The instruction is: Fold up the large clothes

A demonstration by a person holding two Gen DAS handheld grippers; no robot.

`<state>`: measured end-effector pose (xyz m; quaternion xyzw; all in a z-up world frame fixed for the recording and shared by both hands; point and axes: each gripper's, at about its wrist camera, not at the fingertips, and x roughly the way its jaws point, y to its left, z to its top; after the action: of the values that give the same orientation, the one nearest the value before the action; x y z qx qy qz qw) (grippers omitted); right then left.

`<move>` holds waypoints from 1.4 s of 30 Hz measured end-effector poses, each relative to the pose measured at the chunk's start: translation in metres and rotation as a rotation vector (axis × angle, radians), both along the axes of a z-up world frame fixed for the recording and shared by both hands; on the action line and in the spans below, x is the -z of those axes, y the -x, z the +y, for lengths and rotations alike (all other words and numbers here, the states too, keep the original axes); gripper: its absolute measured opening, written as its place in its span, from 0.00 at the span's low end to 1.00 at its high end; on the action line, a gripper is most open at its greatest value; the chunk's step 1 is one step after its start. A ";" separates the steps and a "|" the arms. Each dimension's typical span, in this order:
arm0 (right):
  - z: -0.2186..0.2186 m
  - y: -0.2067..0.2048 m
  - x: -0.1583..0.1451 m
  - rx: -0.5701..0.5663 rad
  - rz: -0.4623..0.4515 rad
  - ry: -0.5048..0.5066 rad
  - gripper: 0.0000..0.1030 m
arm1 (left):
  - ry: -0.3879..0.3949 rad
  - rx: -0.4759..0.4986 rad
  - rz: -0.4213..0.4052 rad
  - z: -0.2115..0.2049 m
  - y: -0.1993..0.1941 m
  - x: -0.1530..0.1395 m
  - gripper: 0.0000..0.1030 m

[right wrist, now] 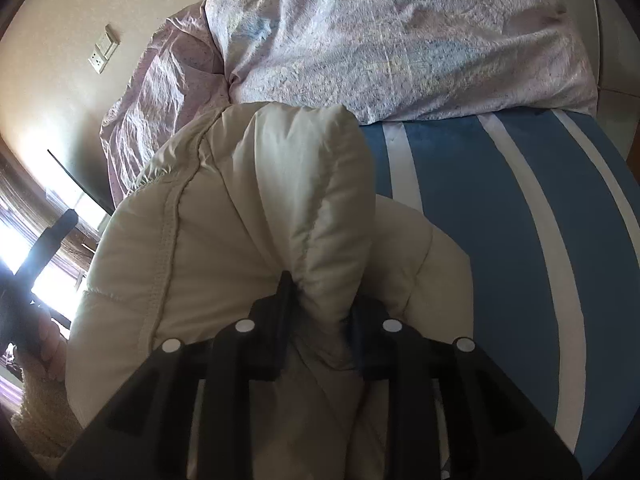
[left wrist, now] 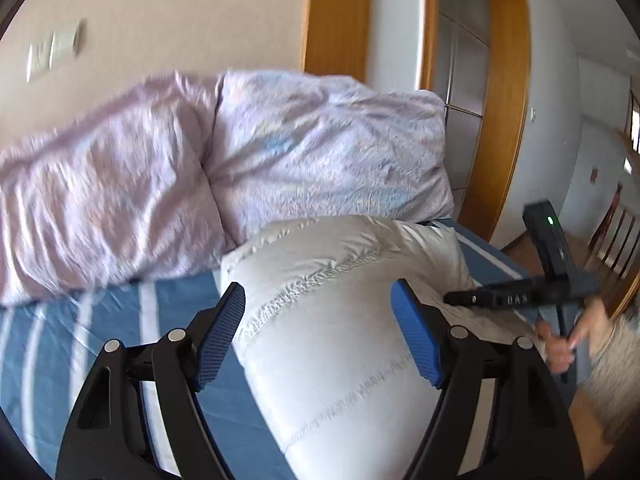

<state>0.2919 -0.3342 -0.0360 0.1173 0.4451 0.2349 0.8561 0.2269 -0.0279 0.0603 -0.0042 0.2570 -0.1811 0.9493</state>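
Right wrist view: right gripper (right wrist: 320, 304) fingers pinch the puffy white jacket (right wrist: 224, 216), light, slippery; grip its seams. Left gripper (left wrist: 320, 332) fingers spread.

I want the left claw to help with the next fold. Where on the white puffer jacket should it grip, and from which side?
Probably the stitched seam edge of the white puffer jacket, approached from above and the near side. That ridge is thinner than the puffy panels. The open left claw already straddles it; the right claw pinches another fold.
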 end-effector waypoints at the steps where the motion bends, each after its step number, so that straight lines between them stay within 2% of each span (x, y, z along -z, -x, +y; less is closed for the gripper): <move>1: 0.000 0.000 0.003 0.007 -0.001 -0.002 0.28 | 0.018 -0.003 0.021 0.000 -0.009 0.005 0.74; 3: -0.002 0.000 0.010 0.020 -0.003 -0.011 0.28 | 0.020 -0.005 0.046 -0.010 -0.021 0.019 0.74; 7: -0.002 0.001 0.020 0.036 -0.016 -0.017 0.29 | -0.028 0.007 0.126 -0.035 -0.037 0.047 0.74; 13: -0.006 0.001 0.029 0.070 -0.023 -0.046 0.29 | -0.201 -0.036 0.110 -0.062 -0.035 0.070 0.75; 15: -0.007 0.000 0.027 0.077 -0.018 -0.044 0.31 | -0.216 -0.037 0.124 -0.063 -0.037 0.073 0.76; 18: -0.009 0.012 -0.003 0.147 -0.078 0.055 0.37 | -0.237 -0.030 0.126 -0.063 -0.036 0.075 0.76; 21: -0.011 0.032 -0.046 0.193 -0.235 0.052 0.39 | -0.235 -0.028 0.131 -0.062 -0.037 0.075 0.76; 23: 0.001 0.034 -0.065 0.175 -0.294 0.085 0.39 | -0.236 -0.028 0.132 -0.062 -0.038 0.075 0.76; 26: 0.031 0.022 -0.071 0.137 -0.323 0.183 0.39 | -0.237 -0.029 0.132 -0.062 -0.038 0.075 0.76; 30: 0.057 -0.002 -0.059 0.103 -0.295 0.222 0.39 | -0.233 -0.030 0.130 -0.061 -0.038 0.075 0.76; 35: 0.059 -0.013 -0.018 0.117 -0.217 0.247 0.40 | -0.223 -0.028 0.121 -0.062 -0.037 0.075 0.77; 42: 0.055 -0.014 0.007 0.149 -0.257 0.210 0.43 | -0.209 -0.048 0.103 -0.065 -0.038 0.079 0.80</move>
<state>0.3058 -0.2790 -0.0427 0.0290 0.3441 0.1360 0.9286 0.2647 -0.0928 -0.0184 0.0793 0.3229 -0.1303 0.9341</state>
